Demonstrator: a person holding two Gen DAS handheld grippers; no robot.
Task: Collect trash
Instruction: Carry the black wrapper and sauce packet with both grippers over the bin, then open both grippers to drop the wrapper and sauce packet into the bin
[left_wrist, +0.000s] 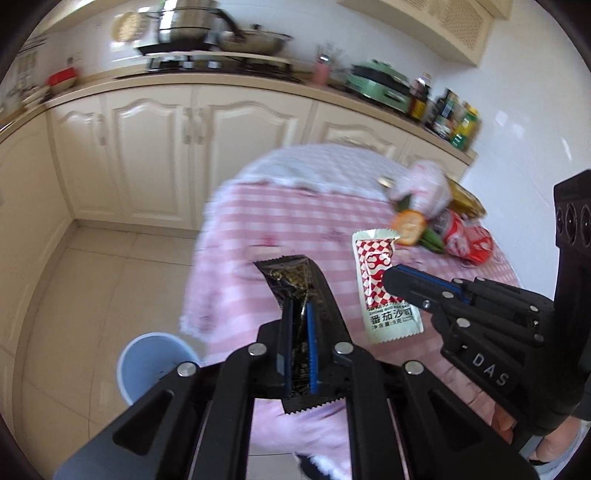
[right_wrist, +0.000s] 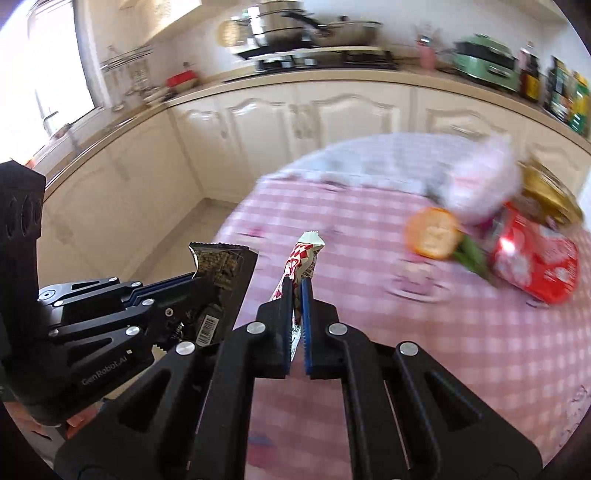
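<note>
Two handheld grippers, each closed on one piece of trash, are held above a table with a pink checked tablecloth in a kitchen.

The left gripper has its two fingers pinched nearly together on one black wrapper with gold print. The wrapper runs lengthwise between the blue finger pads, its torn top sticking out past the fingertips and its zigzag bottom edge hanging behind them. In the right wrist view a barcode shows on this wrapper; its other print is too small to read.

The right gripper has its fingers clamped on one white sauce sachet with a red and white checked pattern. The sachet stands edge-on between the pads, its top rising beyond the fingertips. In the left wrist view its face reads "番茄沙司", with smaller lines I cannot make out.

The right gripper's body carries the letters "DAS"; the left gripper's body reads "GenRobot.AI".

Beyond the right fingertips, on the far right of the table, lies a blurred pile: one red packet, one round orange piece, something green, one gold packet and one pale pink bag. Their writing is unreadable.

Below and left of the left fingers, one light blue bin stands on the tiled floor.
</note>
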